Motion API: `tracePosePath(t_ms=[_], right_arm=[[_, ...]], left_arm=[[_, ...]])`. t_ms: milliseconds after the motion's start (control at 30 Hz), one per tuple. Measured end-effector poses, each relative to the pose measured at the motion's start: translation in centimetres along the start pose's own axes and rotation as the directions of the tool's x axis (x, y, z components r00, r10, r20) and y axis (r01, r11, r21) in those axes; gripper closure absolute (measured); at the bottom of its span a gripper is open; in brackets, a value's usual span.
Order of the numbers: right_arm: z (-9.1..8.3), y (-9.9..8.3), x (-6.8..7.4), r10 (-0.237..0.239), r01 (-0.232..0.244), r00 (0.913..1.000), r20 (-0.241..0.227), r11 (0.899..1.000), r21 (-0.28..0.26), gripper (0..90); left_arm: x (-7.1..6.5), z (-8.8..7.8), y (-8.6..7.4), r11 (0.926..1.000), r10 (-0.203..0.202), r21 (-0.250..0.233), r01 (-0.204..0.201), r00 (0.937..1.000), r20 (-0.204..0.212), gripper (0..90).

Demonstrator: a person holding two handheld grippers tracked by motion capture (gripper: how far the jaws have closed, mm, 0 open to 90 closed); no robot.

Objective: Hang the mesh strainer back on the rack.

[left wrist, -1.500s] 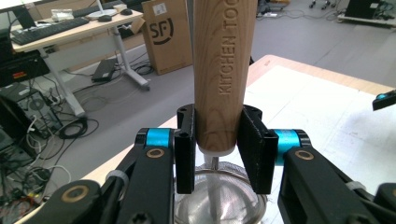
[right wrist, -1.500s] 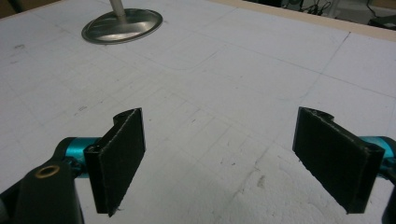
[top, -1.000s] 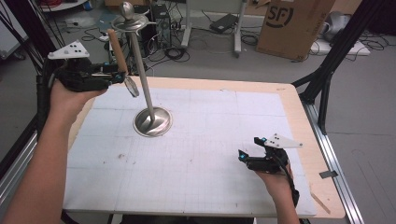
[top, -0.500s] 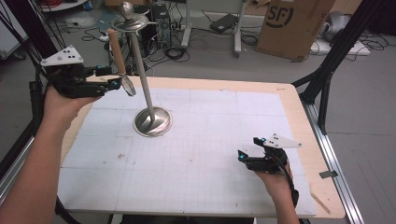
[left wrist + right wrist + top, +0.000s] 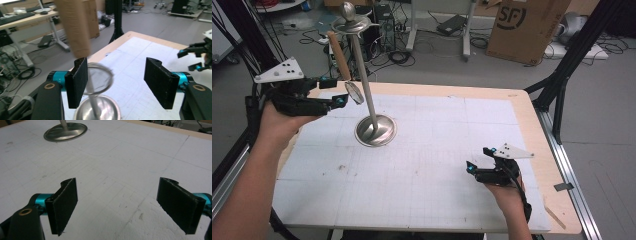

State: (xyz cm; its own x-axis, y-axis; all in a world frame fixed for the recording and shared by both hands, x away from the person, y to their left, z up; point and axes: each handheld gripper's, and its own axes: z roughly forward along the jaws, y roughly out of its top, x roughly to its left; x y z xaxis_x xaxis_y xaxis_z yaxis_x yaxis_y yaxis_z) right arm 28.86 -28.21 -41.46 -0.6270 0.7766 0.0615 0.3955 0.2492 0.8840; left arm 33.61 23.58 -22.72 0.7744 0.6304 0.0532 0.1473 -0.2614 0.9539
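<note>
My left gripper spreads its jaws wide around a strainer; my right gripper gapes empty (box reads "SF").

Even indoor light, soft shadows, blurred close-ups

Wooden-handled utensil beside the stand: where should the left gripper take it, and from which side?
Probably the wooden handle, about mid-length. It is thick and straight, while the wire ring below it is thin. Come from the person's left, away from the stand's pole. The left gripper, fingers open, is level with the ring, so it should rise first.
</note>
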Motion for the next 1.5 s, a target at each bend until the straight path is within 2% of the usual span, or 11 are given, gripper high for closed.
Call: tracePosePath(t_ms=[400,700,833,1067,1300,1500], right_arm=[[0.0,0.0,0.0,0.003,-0.003,1.0,0.001,1.0,0.0,15.9],[-0.1,0.0,-0.1,0.002,-0.002,1.0,0.002,1.0,-0.005,15.9],[-0.1,0.0,-0.1,0.001,-0.001,1.0,0.0,1.0,-0.003,15.9],[0.0,0.0,0.0,-0.001,0.001,1.0,0.0,1.0,-0.001,15.9],[-0.1,0.0,0.0,-0.002,0.002,1.0,-0.001,1.0,-0.001,15.9],[-0.1,0.0,0.0,-0.004,0.004,1.0,0.0,1.0,-0.002,15.9]], left_arm=[[-1.9,1.8,-1.6,0.9999,-0.007,-0.009,0.008,0.9973,0.073,30.6],[-2.2,2.9,-4.2,0.9981,-0.059,-0.009,0.061,0.9902,0.127,28.7],[-2.3,3.3,-5.3,0.9975,-0.071,-0.002,0.071,0.9896,0.125,27.8],[-2.8,4.1,-7.0,0.9975,-0.069,0.022,0.067,0.9894,0.128,24.9],[-2.9,4.7,-9.5,0.9943,-0.101,0.044,0.097,0.9894,0.104,22.1],[-2.9,5.2,-11.0,0.992,-0.107,0.075,0.101,0.9912,0.078,20.8]])
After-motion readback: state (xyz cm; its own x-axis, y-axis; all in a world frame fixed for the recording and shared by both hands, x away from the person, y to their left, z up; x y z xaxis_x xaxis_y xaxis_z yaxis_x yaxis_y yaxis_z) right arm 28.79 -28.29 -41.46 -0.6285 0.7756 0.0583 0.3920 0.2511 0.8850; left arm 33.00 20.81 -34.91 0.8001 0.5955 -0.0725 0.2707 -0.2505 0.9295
